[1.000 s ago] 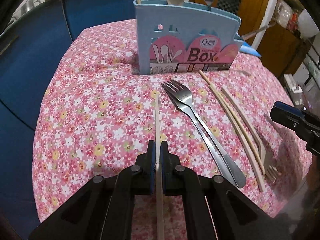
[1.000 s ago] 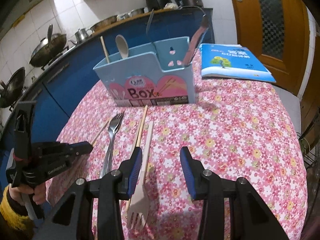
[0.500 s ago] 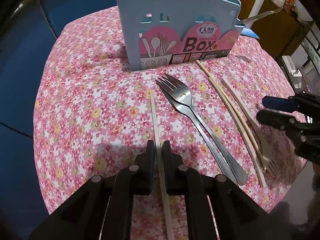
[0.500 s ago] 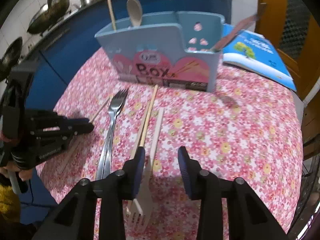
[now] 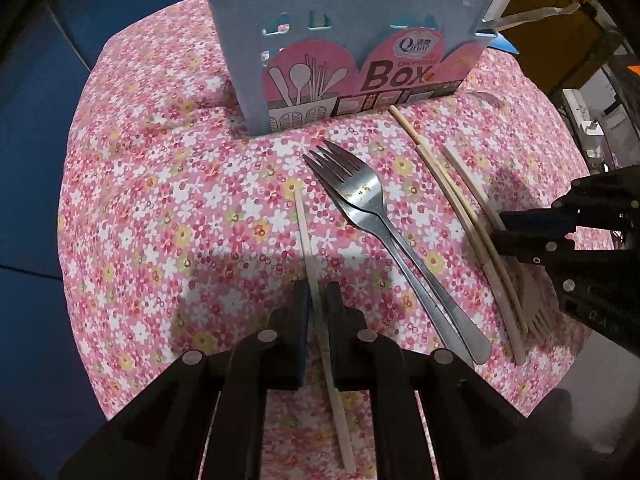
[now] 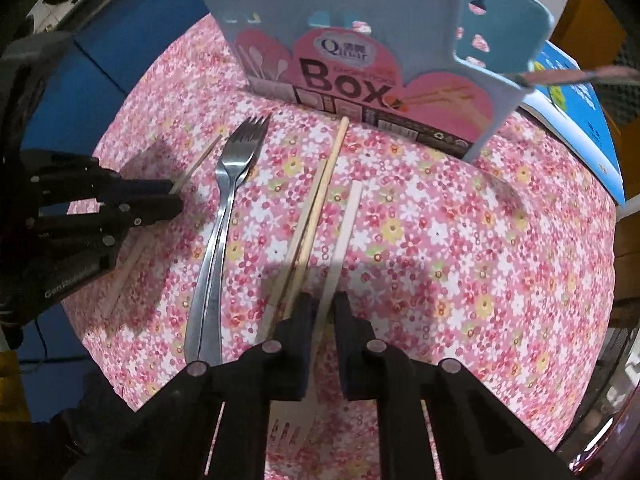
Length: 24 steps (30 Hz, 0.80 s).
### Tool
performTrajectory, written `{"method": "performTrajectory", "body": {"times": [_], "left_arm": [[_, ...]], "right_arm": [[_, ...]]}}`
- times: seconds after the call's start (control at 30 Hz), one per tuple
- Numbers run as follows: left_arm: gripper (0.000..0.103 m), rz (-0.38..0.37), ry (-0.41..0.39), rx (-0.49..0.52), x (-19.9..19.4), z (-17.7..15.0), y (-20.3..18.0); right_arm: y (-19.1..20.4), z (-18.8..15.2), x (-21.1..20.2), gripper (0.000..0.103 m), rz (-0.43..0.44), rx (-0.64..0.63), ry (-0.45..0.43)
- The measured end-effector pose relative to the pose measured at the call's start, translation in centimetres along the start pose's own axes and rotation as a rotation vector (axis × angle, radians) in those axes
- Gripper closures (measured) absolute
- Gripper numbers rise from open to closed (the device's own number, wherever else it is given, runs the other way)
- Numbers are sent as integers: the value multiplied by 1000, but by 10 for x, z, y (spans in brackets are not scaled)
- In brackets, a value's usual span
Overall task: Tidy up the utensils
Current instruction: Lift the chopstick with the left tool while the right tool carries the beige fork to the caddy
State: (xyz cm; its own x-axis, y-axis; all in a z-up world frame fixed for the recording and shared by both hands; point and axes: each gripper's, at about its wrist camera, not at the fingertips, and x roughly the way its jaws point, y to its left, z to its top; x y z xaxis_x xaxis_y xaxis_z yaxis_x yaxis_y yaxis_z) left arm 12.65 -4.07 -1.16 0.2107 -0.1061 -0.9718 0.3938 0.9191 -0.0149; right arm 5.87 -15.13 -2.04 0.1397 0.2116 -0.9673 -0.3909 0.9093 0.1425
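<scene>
A light blue utensil box (image 5: 320,20) (image 6: 360,12) stands at the far side of the flowered tablecloth (image 5: 160,200). In front of it lie two stacked metal forks (image 5: 360,196) (image 6: 236,152), a pair of chopsticks (image 5: 452,200) (image 6: 316,196), a pale wooden fork (image 6: 346,220) (image 5: 468,178) and a single chopstick (image 5: 304,232) (image 6: 196,164). My left gripper (image 5: 316,300) (image 6: 178,200) is shut on the single chopstick, which lies flat on the cloth. The jaws of my right gripper (image 6: 322,308) (image 5: 500,226) are closing onto the wooden fork's handle, with the chopstick pair just left of them.
A blue book (image 6: 576,112) lies behind the box on the right. A metal utensil (image 5: 532,16) sticks out of the box's right end. Blue cabinets (image 5: 40,120) stand beyond the table's left edge. The table's near edge drops off just under both grippers.
Both grippers have tipped down toward the cloth and moved nearer the box. The right jaws have narrowed from wide apart to tight around the wooden fork's handle. The left still straddles its chopstick.
</scene>
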Motion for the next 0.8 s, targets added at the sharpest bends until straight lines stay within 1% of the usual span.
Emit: {"method": "performTrajectory", "body": {"times": [0.07,0.13,0.2,0.23,0.37,0.47,0.53,0.67,0.73,0.8], "left_arm": [[95,8,-1,4,1,4,-4],[95,5,-14,-9,2,5,-5],[99,-11,-31,-35,2,2,-2],[100,-27,-41,-53,1,1,1],[101,-131,-110,-117,-5,-7,10],[101,-178,-202,-141,-17,-15,12],[101,-186,-258,-146,-25,-20,13],[101,-186,-382,-158,-43,-28,13],[101,-182,-446,-167,-50,-32,13],[101,-193,-500,-185,-56,-36,13]], "right_arm": [[3,4,2,91,-4,-4,4],[3,4,2,93,3,6,-14],[-2,-2,-1,95,17,35,-47],[-5,-5,-4,95,26,45,-71],[-12,-15,-18,95,77,87,-165],[-17,-22,-32,95,90,105,-253],[-18,-26,-41,95,89,109,-313],[-19,-36,-59,95,125,131,-427],[-18,-42,-69,95,104,127,-497],[-19,-47,-75,95,108,141,-558]]}}
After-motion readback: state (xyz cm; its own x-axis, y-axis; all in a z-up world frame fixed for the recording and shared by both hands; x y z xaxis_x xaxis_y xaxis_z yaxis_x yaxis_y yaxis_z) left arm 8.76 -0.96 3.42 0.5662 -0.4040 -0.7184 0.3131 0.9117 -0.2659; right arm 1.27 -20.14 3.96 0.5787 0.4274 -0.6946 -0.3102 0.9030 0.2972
